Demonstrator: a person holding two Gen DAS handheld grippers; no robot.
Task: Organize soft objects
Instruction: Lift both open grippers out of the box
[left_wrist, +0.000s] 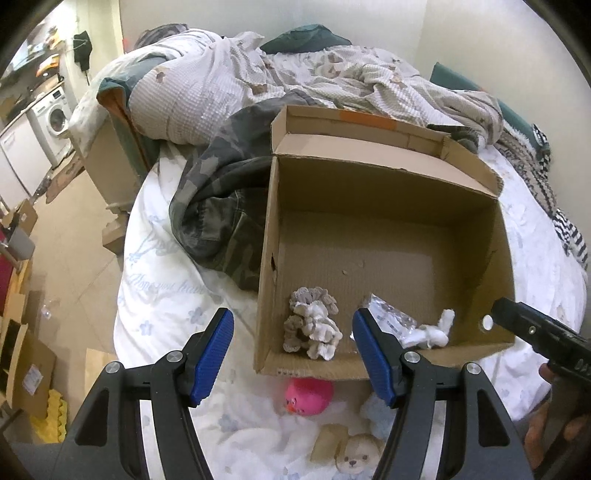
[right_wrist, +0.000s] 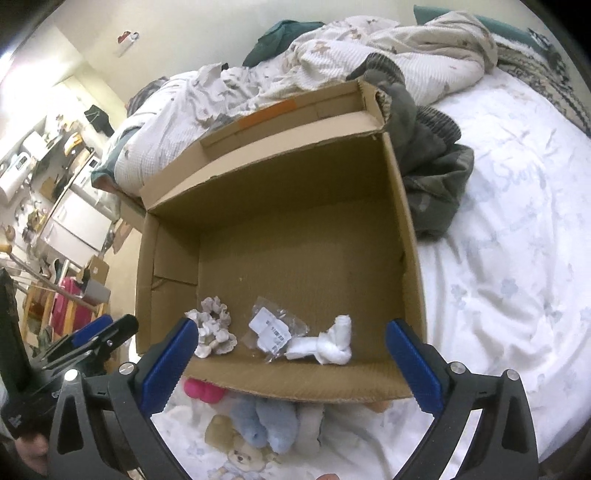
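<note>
Three soft things already lie along the near wall of the open brown cardboard box (right_wrist: 280, 236) on the bed: a ruffled grey-and-white fabric scrunchie bundle (right_wrist: 216, 326) at the left, a crinkled clear plastic packet with a white label (right_wrist: 273, 332) in the middle, and a knotted white cloth roll (right_wrist: 328, 345) at the right; the rest of the box floor is bare, so I judge the sorting to be partly done (perhaps about half).

Outside the box, just before its near wall on the white flower-printed bed sheet (right_wrist: 517, 288), wait a bright pink plush toy with an orange beak (left_wrist: 308, 397), a pale blue fluffy plush (right_wrist: 267, 428) and a small cream teddy bear (right_wrist: 242, 459); a beige piece beside them is too unclear to name; these seem to be what is left.

The left claw (left_wrist: 291, 356) hovers over the box's near-left corner, spread wide and holding nothing; the right claw (right_wrist: 291, 365) hangs over the near wall, likewise spread and empty.

Beyond the box lie a crumpled camouflage-patterned garment (left_wrist: 218, 218) and a rumpled white bear-print quilt (left_wrist: 229, 81), untouched as far as I can tell.
</note>
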